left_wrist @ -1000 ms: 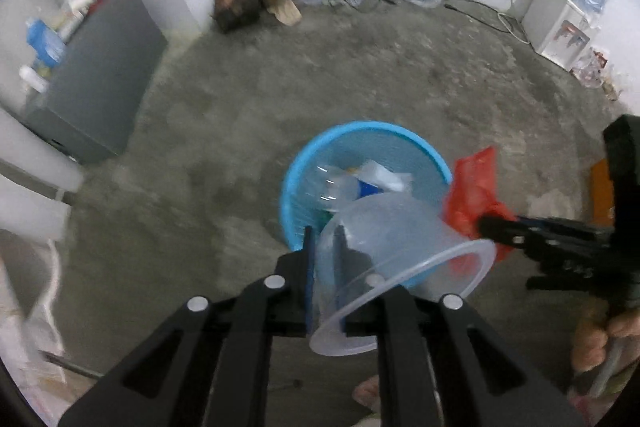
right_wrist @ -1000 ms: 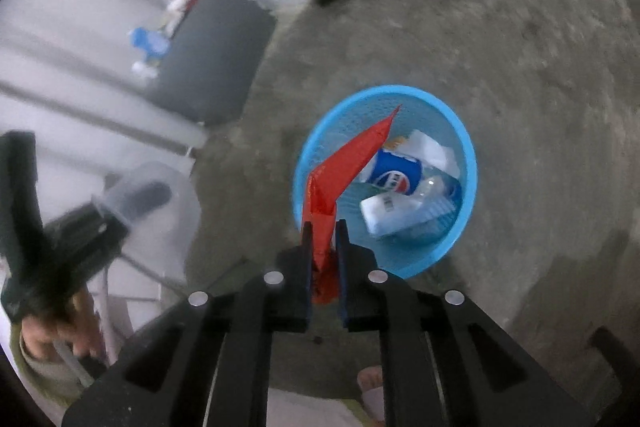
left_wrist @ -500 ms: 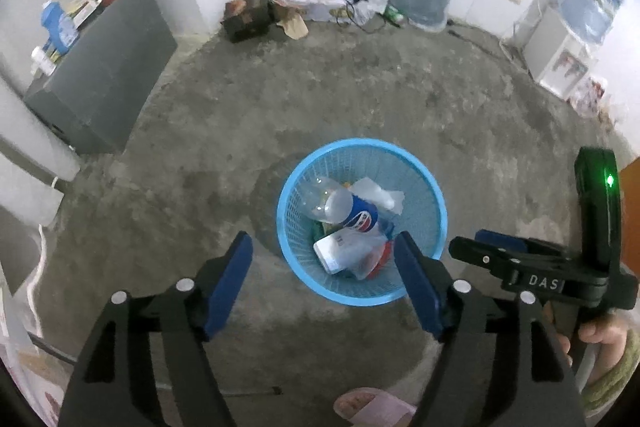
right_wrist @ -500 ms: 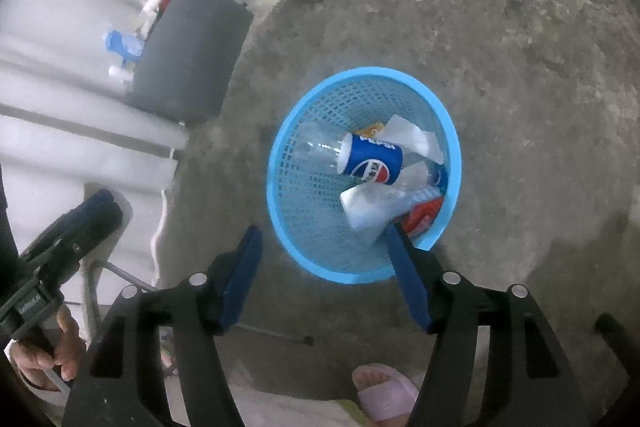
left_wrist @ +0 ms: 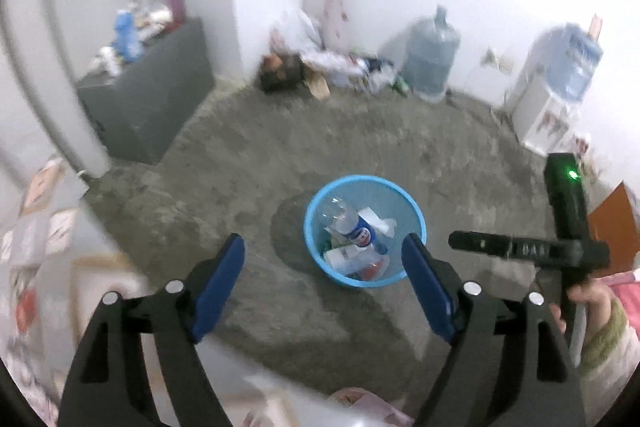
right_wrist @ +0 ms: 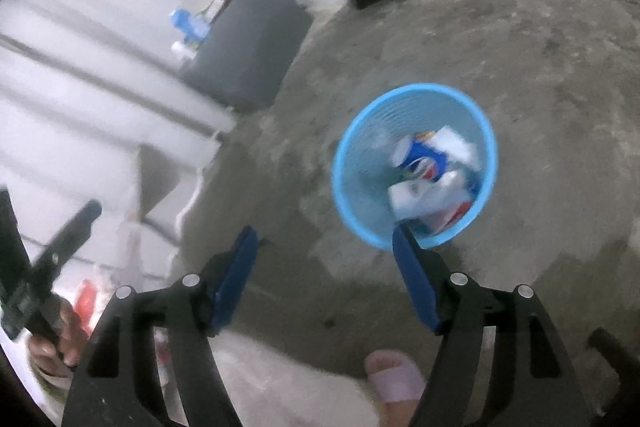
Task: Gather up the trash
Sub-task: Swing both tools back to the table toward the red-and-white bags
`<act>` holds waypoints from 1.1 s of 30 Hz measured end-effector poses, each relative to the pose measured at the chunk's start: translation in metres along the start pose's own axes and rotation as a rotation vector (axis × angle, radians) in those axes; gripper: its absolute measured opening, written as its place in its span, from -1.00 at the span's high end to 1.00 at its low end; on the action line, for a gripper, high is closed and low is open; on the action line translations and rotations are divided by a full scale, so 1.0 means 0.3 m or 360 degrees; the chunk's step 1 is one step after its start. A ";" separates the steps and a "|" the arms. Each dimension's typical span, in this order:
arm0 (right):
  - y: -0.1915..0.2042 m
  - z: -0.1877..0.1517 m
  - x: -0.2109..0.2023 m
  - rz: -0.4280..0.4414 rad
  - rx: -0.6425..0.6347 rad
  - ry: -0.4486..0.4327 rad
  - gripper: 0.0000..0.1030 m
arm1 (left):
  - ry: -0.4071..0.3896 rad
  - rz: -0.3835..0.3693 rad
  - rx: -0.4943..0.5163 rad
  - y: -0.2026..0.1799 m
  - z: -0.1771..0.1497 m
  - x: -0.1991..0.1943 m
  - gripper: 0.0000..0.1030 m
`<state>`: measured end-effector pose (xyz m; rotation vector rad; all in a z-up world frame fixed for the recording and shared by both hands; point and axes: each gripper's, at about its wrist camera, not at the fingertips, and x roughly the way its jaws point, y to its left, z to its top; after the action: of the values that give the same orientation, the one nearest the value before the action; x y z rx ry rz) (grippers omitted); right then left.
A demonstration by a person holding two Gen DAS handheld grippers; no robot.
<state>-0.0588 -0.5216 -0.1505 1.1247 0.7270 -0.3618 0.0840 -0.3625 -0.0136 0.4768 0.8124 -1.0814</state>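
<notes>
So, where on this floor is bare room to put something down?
Bare concrete floor lies all around the round blue mesh plastic basket, widest between it, the dark grey cabinet and the far wall. The strip along that wall is crowded: litter pile, large clear water jug, white water dispenser.

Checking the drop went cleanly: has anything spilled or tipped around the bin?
Nothing stands out. The blue bin stands upright on the floor with the trash inside it, and no litter lies right beside it.
</notes>
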 end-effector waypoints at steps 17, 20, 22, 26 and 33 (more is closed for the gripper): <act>0.648 -0.157 0.110 0.0229 -0.0670 0.0191 -0.30 | -0.0638 0.0682 -0.0800 0.502 -0.762 -0.816 -0.58; 0.783 -0.220 0.151 0.0298 -0.0823 0.0227 -0.30 | -0.0746 0.0776 -0.0883 0.571 -0.844 -0.906 -0.58; 0.880 -0.262 0.180 0.0333 -0.0943 0.0250 -0.30 | -0.0764 0.0827 -0.0922 0.615 -0.888 -0.933 -0.58; 1.085 -0.373 0.253 0.0431 -0.1233 0.0303 -0.28 | -0.0781 0.0848 -0.0959 0.715 -0.944 -0.942 -0.44; 1.335 -0.559 0.423 0.0600 -0.1624 0.0474 -0.17 | -0.0738 0.0623 -0.0914 0.845 -0.971 -0.888 -0.07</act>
<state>0.2169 -0.1945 -0.0033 0.3115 0.7905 0.4824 0.1524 0.1013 0.0008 -0.1053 0.5478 -0.5227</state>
